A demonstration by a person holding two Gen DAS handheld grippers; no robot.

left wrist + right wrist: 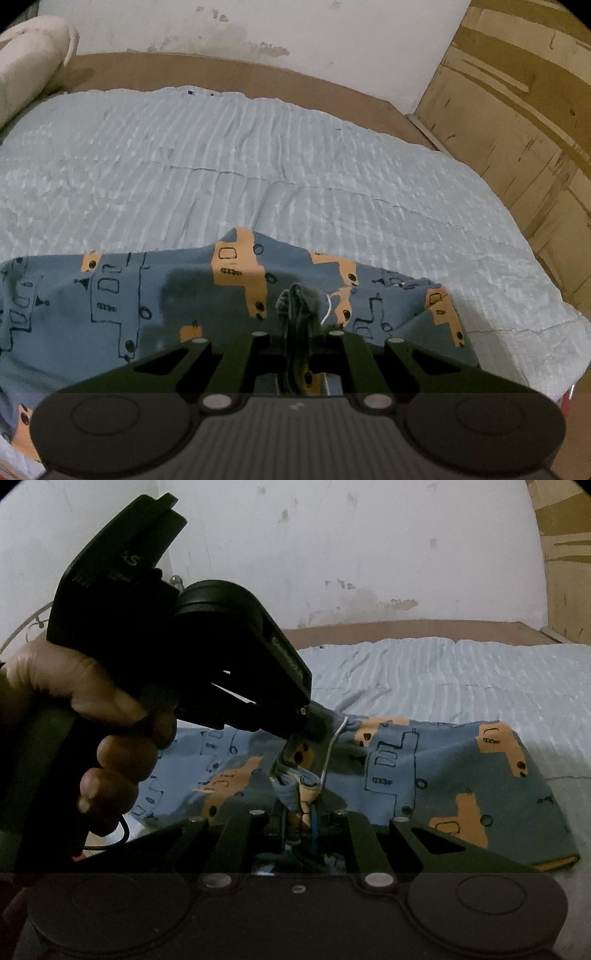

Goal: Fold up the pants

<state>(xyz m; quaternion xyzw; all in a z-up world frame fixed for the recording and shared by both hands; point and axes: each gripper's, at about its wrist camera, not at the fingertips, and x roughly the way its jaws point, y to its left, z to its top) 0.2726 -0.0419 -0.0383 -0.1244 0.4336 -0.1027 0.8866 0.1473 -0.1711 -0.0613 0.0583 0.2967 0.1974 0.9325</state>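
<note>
The pants are blue-grey with orange vehicle prints and lie partly spread on a light blue quilt. In the left wrist view my left gripper is shut on a bunched edge of the pants, cloth pinched between its jaws. In the right wrist view my right gripper is shut on a gathered fold of the pants with a white drawstring hanging by it. The left gripper, held by a hand, grips the same cloth just above and left of the right gripper.
The quilt covers a bed with a brown frame against a stained white wall. A cream pillow lies at the far left corner. Wooden panelling stands on the right.
</note>
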